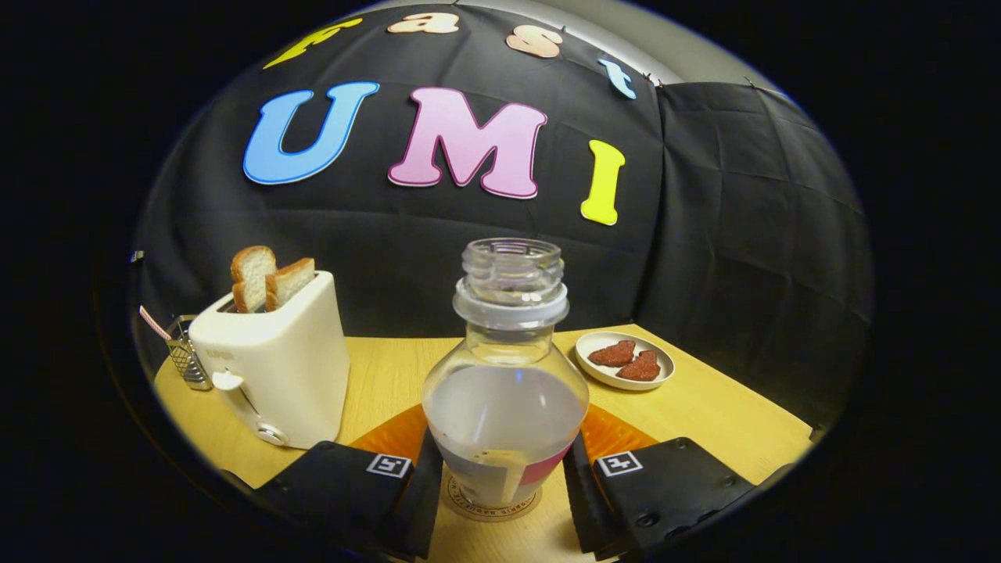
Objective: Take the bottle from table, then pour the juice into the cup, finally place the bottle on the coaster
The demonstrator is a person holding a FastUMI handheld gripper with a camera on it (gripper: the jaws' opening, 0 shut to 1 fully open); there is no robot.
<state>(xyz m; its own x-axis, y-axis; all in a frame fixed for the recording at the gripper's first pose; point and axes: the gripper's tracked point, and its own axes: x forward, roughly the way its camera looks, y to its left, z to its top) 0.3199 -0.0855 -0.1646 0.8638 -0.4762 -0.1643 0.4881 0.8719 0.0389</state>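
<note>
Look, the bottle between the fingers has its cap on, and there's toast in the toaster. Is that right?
Not quite. The bottle between the gripper fingers has no cap: the gripper view shows its threaded neck open at the top. The rest holds: two slices of toast stick up from the toaster.

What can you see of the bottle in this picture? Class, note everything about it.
The bottle is clear, plastic by its look, with a round belly, a short neck and a threaded mouth with no cap. Cloudy liquid fills its lower part, and a label wraps it low down. It stands upright on a round coaster on the wooden table, between the gripper fingers, which sit close at its sides.
</note>
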